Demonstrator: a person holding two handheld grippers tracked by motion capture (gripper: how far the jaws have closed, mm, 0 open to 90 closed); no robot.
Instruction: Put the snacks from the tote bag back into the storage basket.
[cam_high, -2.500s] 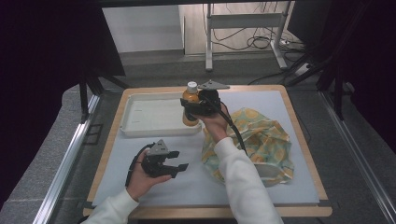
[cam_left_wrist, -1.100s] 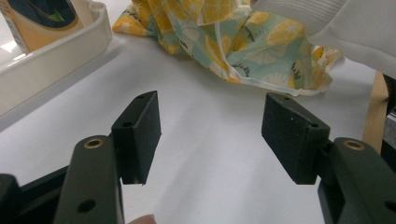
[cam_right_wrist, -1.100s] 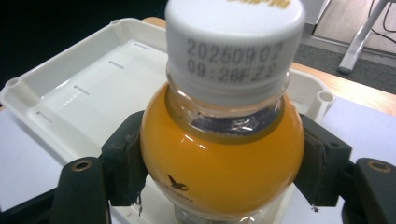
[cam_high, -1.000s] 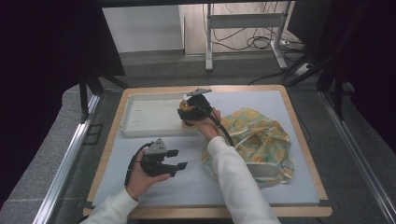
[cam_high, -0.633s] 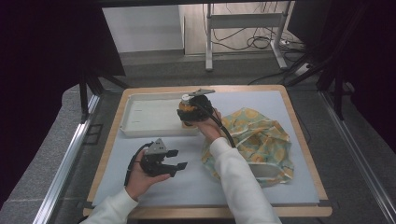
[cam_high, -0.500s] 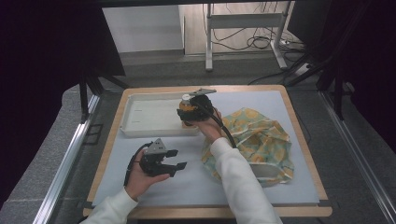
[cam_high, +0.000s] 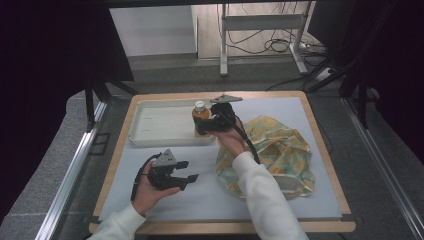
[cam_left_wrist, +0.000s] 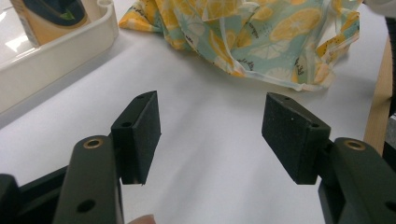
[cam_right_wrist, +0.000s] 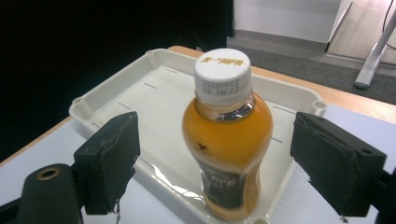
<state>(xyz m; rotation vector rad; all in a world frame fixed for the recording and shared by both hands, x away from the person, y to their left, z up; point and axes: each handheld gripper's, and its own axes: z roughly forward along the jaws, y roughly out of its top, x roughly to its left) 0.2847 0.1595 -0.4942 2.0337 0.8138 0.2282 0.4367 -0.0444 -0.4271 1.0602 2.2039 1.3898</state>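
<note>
A wooden-edged table with a pale blue-white top (cam_high: 210, 200) carries a crumpled cloth bag printed with yellow lemon slices (cam_high: 280, 150) on its right half and a shallow white plastic tray (cam_high: 160, 125) at its far left. A clear plastic bottle of orange drink with a white screw cap (cam_right_wrist: 227, 135) stands upright in the tray's near right corner.

The right gripper (cam_right_wrist: 224, 163) has just been opening, its pads now wide on either side of the bottle without touching it, while the left gripper (cam_left_wrist: 210, 135) rests over bare tabletop, spread wide and empty.
</note>
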